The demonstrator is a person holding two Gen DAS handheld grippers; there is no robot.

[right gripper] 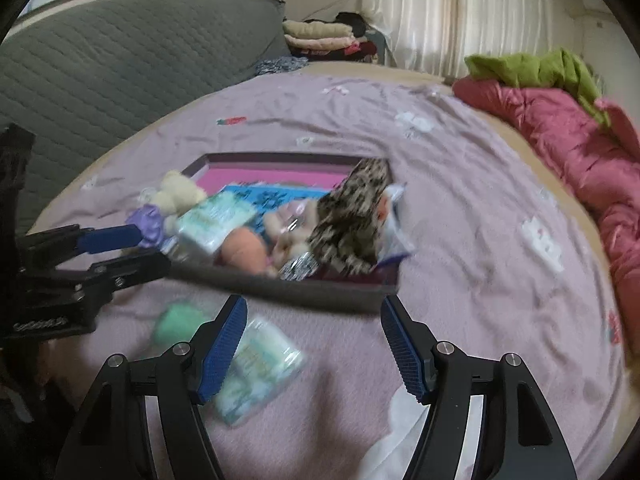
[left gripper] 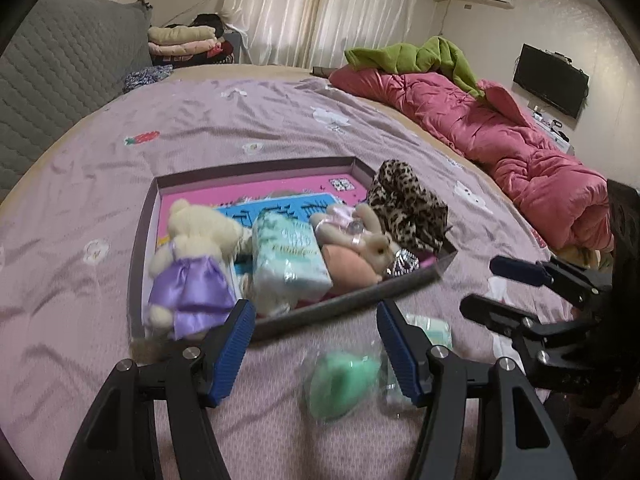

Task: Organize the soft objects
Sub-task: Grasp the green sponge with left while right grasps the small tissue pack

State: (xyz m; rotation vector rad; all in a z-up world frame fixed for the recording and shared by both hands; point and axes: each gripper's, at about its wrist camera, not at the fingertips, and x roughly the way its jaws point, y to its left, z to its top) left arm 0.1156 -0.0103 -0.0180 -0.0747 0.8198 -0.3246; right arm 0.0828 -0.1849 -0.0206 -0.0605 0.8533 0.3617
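Note:
A shallow dark box lies on the bed. In it are a cream teddy in a purple dress, a pale green tissue pack, an orange plush, a small bunny and a leopard-print cloth. On the sheet before the box lie a green sponge in clear wrap and a second tissue pack. My left gripper is open above the green sponge. My right gripper is open beside the second tissue pack.
The bed has a lilac sheet. A pink quilt with a green blanket lies along its right side. A grey padded headboard is at the left. Folded clothes are stacked at the back. White cloth lies near the front edge.

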